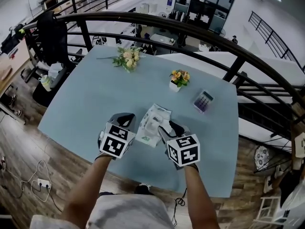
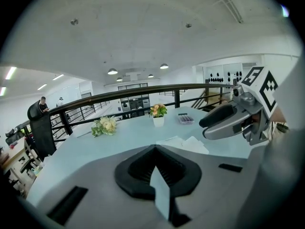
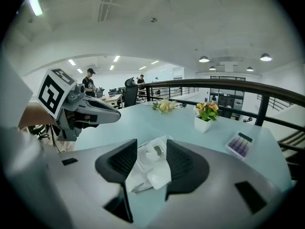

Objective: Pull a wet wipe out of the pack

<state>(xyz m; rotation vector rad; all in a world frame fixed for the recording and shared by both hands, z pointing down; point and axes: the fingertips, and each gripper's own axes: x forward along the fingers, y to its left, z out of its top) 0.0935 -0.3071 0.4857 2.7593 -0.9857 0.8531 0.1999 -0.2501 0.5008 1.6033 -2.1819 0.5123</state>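
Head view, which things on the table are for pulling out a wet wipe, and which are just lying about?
For the job: wet wipe pack; right gripper, open over the pack; left gripper, shut beside it.

Lying about: loose bouquet; potted flowers; small purple box.

A pale blue surface (image 1: 86, 104) stands on a mezzanine with a wood-plank floor (image 1: 19, 151). A curved black railing (image 1: 190, 30) runs close behind its far edge. Beyond the railing lies an open office with white desks (image 1: 162, 37) and a dark, glass-fronted partition (image 1: 202, 4) at the far wall. A black office chair (image 1: 50, 32) stands at the surface's left corner. A white power strip (image 1: 43, 182) with its cable lies on the floor to the left. The ceiling (image 3: 167, 23) is white, with round lamps (image 2: 112, 71) and long strip lights (image 3: 34, 3) lit.
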